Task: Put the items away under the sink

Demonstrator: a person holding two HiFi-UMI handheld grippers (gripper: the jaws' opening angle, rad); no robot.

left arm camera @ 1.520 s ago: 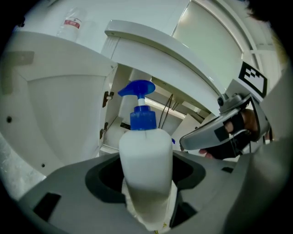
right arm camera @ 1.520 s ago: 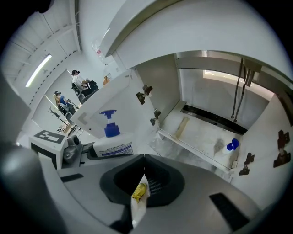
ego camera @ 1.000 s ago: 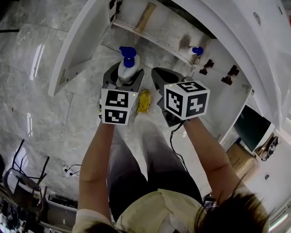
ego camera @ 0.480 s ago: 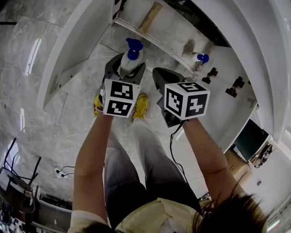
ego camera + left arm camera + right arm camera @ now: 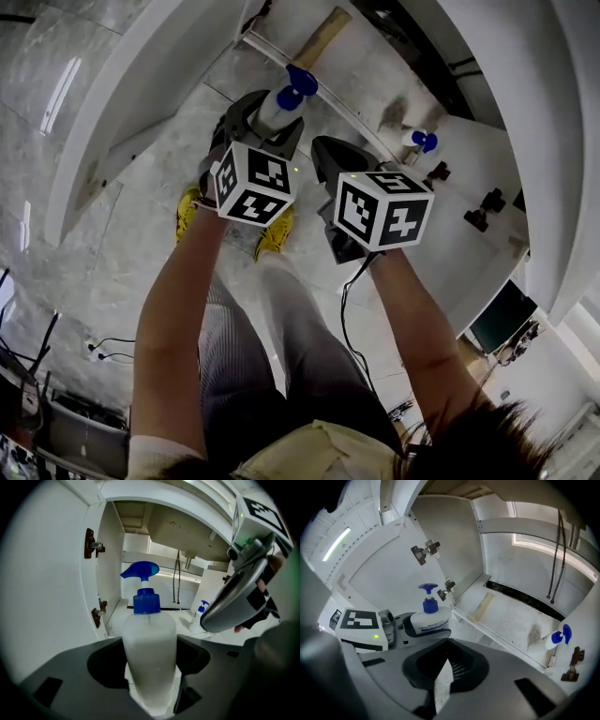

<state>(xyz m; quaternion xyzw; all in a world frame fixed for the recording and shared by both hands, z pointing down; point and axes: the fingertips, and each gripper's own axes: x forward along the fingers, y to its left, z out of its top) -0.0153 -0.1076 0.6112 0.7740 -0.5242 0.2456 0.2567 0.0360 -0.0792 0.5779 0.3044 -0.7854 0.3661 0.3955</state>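
Observation:
A white pump bottle (image 5: 281, 101) with a blue pump head stands upright between the jaws of my left gripper (image 5: 255, 120), which is shut on its body (image 5: 149, 639). It is held in front of the open under-sink cabinet (image 5: 375, 75), near the front edge of the cabinet floor. My right gripper (image 5: 330, 157) hovers just to the right of it, jaws together with nothing in them (image 5: 446, 660). The right gripper view shows the held bottle (image 5: 430, 620) at its left. A second blue-topped bottle (image 5: 419, 141) stands inside the cabinet at the right.
The cabinet's left door (image 5: 122, 103) stands open with hinges (image 5: 91, 543) on its inner side. Thin pipes (image 5: 177, 581) hang at the back under the basin. A pale wooden strip (image 5: 323, 33) lies on the cabinet floor. The person's yellow shoes (image 5: 272, 234) are on the marble floor below.
The left gripper has carried the bottle forward and to the right, closer to the cabinet opening, tilting it a little. The right gripper has held its place beside it.

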